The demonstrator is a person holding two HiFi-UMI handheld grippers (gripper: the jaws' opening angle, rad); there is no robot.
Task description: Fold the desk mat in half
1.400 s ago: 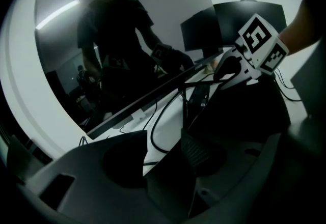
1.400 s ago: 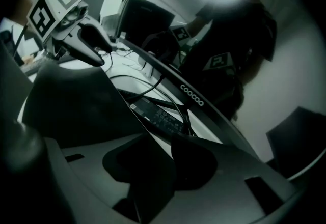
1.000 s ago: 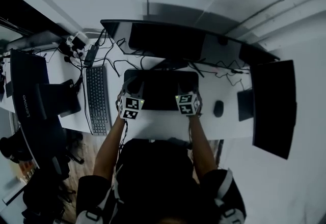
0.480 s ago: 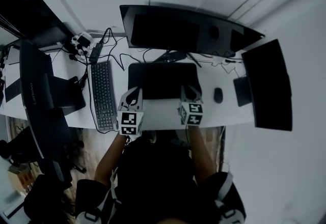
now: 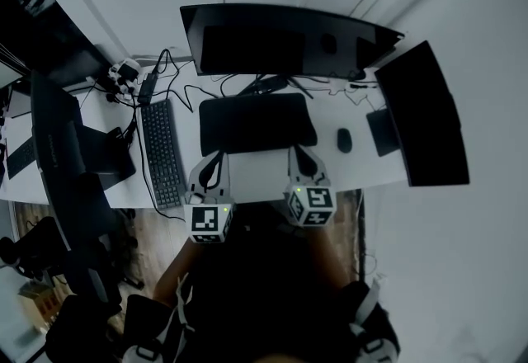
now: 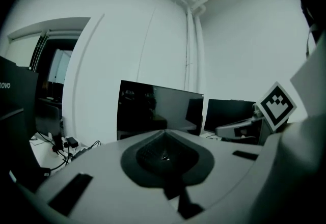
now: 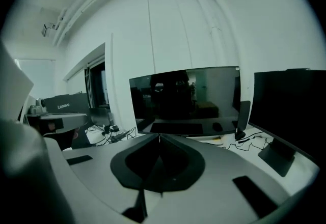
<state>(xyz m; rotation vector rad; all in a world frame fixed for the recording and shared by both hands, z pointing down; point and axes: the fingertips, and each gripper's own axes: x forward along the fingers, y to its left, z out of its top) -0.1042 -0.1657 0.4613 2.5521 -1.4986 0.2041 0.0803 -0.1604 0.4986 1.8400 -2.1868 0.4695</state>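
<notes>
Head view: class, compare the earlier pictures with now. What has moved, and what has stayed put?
Both the left tool and the right tool have drawn back from over the desk mat toward the person, jaws together on nothing. The desk mat stays flat before the monitor; keyboard and mouse are unmoved.

The left gripper (image 6: 163,136) fills the bottom of the left gripper view and hides what is low down in front of it. A dark screen (image 6: 12,121) is cut off at the left edge. In the right gripper view, a black monitor (image 7: 293,111) runs off the right edge. A pale shape (image 7: 12,111) at the left is too blurry to tell. In the head view, the little things (image 5: 124,71) at the upper left are too small to tell.
</notes>
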